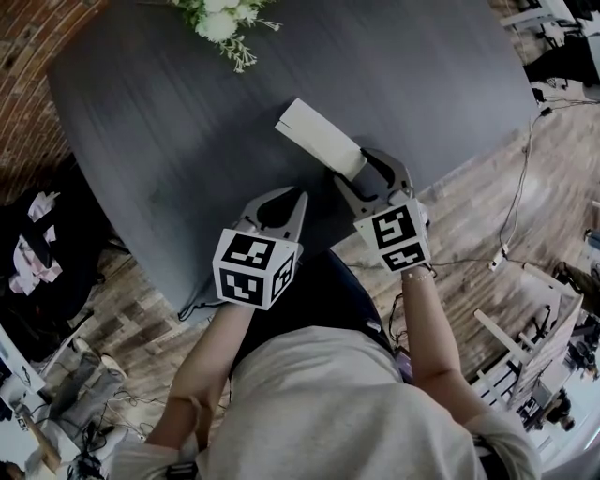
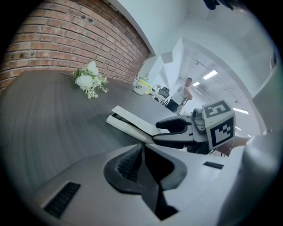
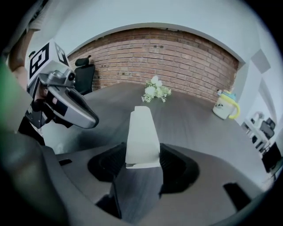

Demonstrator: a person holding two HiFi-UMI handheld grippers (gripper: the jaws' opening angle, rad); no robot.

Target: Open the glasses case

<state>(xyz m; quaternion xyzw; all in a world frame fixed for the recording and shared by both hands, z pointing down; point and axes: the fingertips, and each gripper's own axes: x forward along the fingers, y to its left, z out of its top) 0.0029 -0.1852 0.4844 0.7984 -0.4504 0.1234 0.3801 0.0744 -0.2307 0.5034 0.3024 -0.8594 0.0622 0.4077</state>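
Note:
A white glasses case (image 1: 319,141) lies lengthwise on the dark grey table (image 1: 169,112), its far end toward the flowers. My right gripper (image 1: 354,171) is shut on its near end, and in the right gripper view the case (image 3: 141,132) fills the gap between both pads. From the left gripper view the case (image 2: 130,121) shows a dark slit between lid and base at its far end. My left gripper (image 1: 298,197) hovers just left of the right one, near the table's front edge. It is shut with nothing in it, pads (image 2: 132,161) meeting.
White flowers (image 1: 225,23) lie at the table's far side. A pale cup with a yellow handle (image 3: 224,106) stands far right. A black chair (image 3: 84,70) is by the brick wall. The table's front edge (image 1: 309,248) runs just below the grippers, with cables on the wooden floor (image 1: 516,197) beyond.

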